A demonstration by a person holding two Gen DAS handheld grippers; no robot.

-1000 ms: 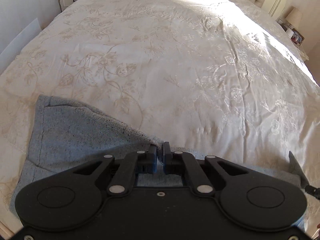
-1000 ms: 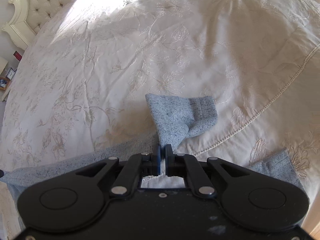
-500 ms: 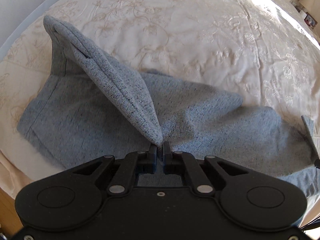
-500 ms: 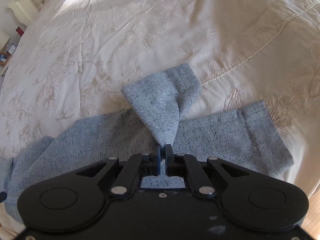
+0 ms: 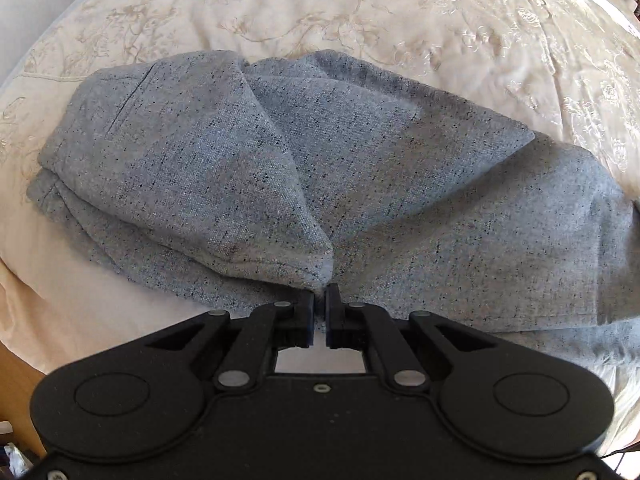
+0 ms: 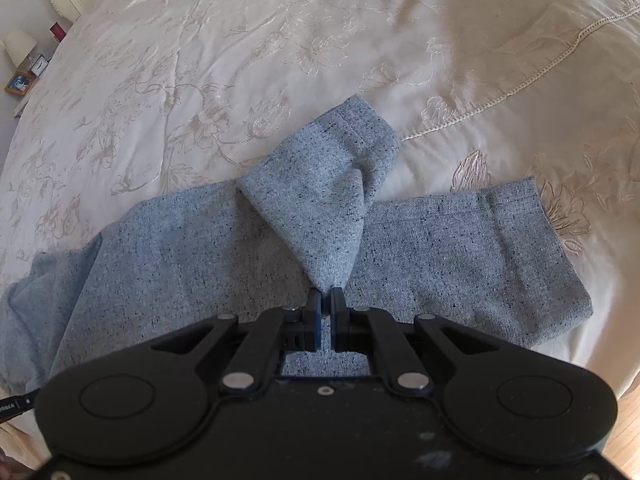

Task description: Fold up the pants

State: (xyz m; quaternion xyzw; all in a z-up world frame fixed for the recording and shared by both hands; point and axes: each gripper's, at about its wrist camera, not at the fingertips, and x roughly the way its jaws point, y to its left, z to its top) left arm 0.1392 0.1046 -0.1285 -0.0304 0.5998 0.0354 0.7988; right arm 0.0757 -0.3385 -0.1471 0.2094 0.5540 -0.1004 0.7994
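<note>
fingers [image 5: 308,312] of the left gripper [image 5: 320,300] are clamping a pants [image 5: 360,168] fold at lower centre; the right gripper [image 6: 326,300] is pinching a cuff likewise. pants are lying mid-frame on the bed [image 6: 240,40]; lowering both edges evenly should be keeping layers aligned.

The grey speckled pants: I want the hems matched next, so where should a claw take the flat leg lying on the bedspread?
On the grey speckled pants, probably grip the flat leg's stitched hem corner, coming from the far right: it lies free on the cream embroidered bedspread, uncovered by the lifted leg.
</note>
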